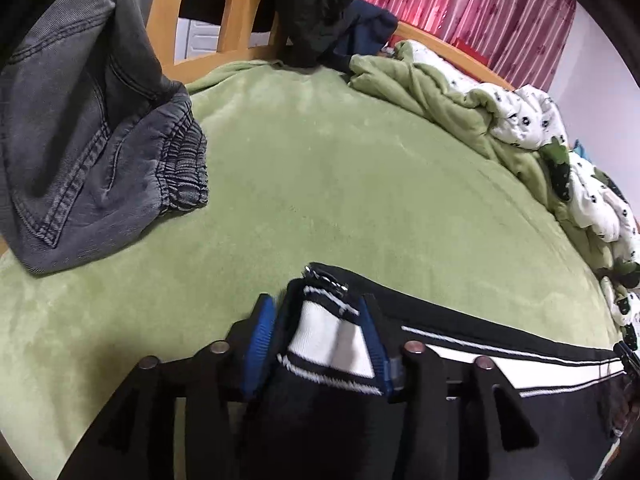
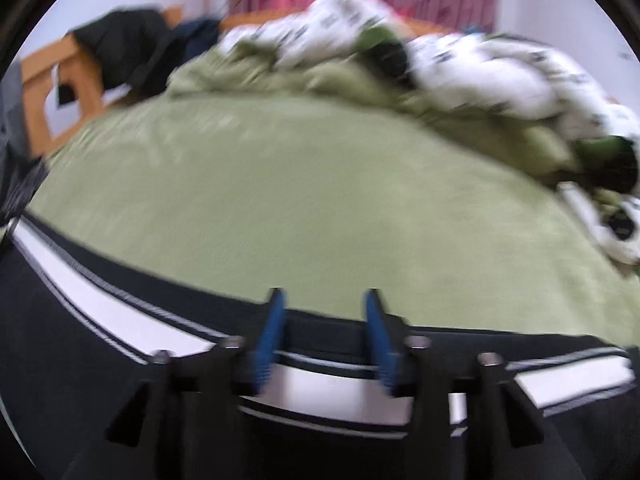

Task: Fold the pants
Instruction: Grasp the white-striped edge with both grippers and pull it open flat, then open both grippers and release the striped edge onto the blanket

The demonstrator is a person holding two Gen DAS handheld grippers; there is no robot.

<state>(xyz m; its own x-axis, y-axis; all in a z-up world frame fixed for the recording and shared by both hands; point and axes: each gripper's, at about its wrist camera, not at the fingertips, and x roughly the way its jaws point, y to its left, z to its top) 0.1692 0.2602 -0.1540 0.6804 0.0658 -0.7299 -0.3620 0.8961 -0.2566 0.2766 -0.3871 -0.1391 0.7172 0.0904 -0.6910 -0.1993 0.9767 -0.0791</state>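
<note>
The black pants [image 1: 460, 332] with the white stripe are lying along the near edge of the green blanket [image 1: 320, 184] on the bed. In the left wrist view, the left gripper [image 1: 316, 340] is squeezing a bunched end of the pants between its blue pads [image 1: 260, 344]. That end is sticking up a bit, with white cloth and thin stripes showing between the fingers. The rest of the pants are stretching away to the right.

In the right wrist view, the right gripper [image 2: 324, 336] is sitting over the pants [image 2: 120, 320], right above the white stripe. Its fingers [image 2: 272, 332] are standing wide apart. The picture is blurry, so it is hard to tell if they are touching the cloth, but they do not seem to be pinching anything.

A pair of gray jeans [image 1: 88, 140] is lying on the blanket, well apart from the black pants. A crumpled green and white quilt [image 1: 520, 120] is piled along the far side of the bed. Dark clothes [image 1: 316, 8] are hanging on the wooden bed frame [image 1: 240, 4], and pink curtains [image 1: 480, 8] are hanging behind it.
</note>
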